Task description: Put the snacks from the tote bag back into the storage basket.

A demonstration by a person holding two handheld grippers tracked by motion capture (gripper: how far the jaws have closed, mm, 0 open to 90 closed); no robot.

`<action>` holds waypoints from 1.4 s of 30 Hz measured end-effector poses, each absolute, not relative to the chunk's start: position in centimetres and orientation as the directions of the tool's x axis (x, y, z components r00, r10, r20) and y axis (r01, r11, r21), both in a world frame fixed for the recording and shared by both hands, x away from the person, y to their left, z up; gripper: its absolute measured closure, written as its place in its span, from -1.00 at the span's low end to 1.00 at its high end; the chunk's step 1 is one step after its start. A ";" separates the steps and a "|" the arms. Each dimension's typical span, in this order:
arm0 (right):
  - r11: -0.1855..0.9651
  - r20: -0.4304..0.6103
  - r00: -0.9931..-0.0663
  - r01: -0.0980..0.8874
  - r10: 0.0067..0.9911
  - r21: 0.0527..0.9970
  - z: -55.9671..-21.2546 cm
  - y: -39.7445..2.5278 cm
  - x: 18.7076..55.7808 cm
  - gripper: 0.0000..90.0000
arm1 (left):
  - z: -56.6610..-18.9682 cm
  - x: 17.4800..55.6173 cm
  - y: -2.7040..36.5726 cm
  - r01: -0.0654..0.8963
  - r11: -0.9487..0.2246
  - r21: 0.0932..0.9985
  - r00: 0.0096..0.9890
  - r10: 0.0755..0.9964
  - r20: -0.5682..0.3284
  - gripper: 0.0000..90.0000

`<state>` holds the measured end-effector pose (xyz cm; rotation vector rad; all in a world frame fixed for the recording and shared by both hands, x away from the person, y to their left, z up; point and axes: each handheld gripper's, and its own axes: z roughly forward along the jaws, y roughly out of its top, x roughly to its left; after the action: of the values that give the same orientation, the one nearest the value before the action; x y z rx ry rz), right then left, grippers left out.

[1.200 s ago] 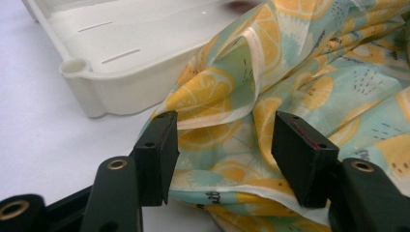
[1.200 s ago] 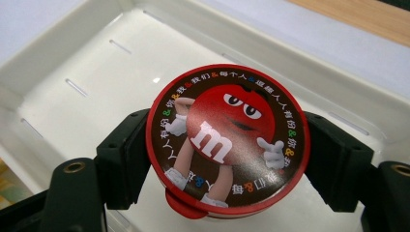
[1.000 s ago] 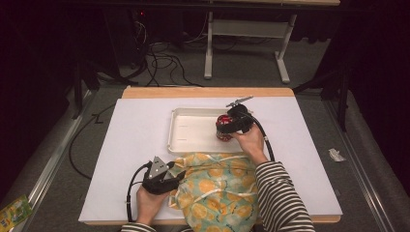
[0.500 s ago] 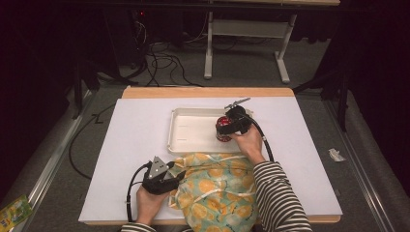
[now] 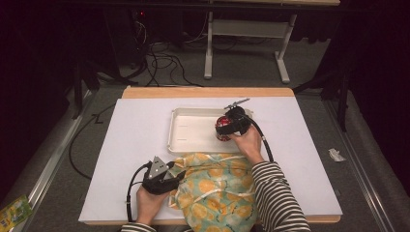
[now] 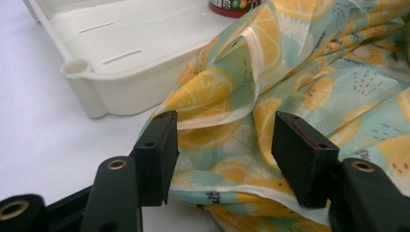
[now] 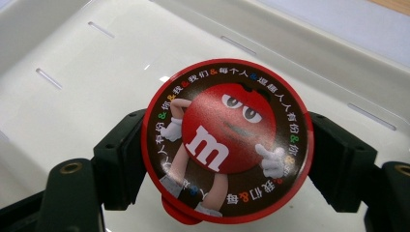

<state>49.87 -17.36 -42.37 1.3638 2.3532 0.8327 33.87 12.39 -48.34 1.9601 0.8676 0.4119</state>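
M&M's candy tub: red lid up, inside white tray, right part | right tool: jaws clamped on tub's sides | left tool: jaws apart astride lemon-print cloth bag, near edge of table | bag touches tray's near wall

Looking along my left gripper, I see its two black jaws standing apart, with the lemon-print cloth bunched between and beyond them. A fold of the cloth rises just past the gap, and a pale band runs along its edge. The left jaw sits at the cloth's edge, the right jaw over the cloth itself; I cannot tell whether either touches it. Beyond the cloth to the left lies a white tray, its near corner against the cloth. A red can stands in the tray, behind the cloth's top fold.
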 end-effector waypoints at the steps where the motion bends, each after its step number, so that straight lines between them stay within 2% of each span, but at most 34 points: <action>1: 0.379 0.039 -0.508 0.690 0.861 0.617 -42.4 -17.4 49.9 -0.46 | -48.3 33.9 12.4 0.407 -0.326 0.853 0.696 0.716 -0.059 -0.04; 17: 0.361 0.046 -0.504 0.677 0.863 0.641 -41.5 -17.7 49.4 -0.59 | -48.3 33.8 12.4 0.405 -0.321 0.856 0.694 0.717 -0.059 -0.04; 35: 0.372 0.030 -0.520 0.649 0.854 0.664 -40.4 -18.1 48.5 -0.59 | -48.4 33.9 12.4 0.405 -0.319 0.857 0.695 0.716 -0.062 -0.05; 42: 0.342 0.042 -0.500 0.648 0.865 0.680 -40.4 -19.3 48.0 -0.55 | -48.3 33.9 12.4 0.409 -0.319 0.855 0.696 0.715 -0.067 -0.05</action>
<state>48.01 -19.32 -40.43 1.3429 2.2844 0.9303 33.89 12.45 -48.34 1.9536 0.8679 0.4040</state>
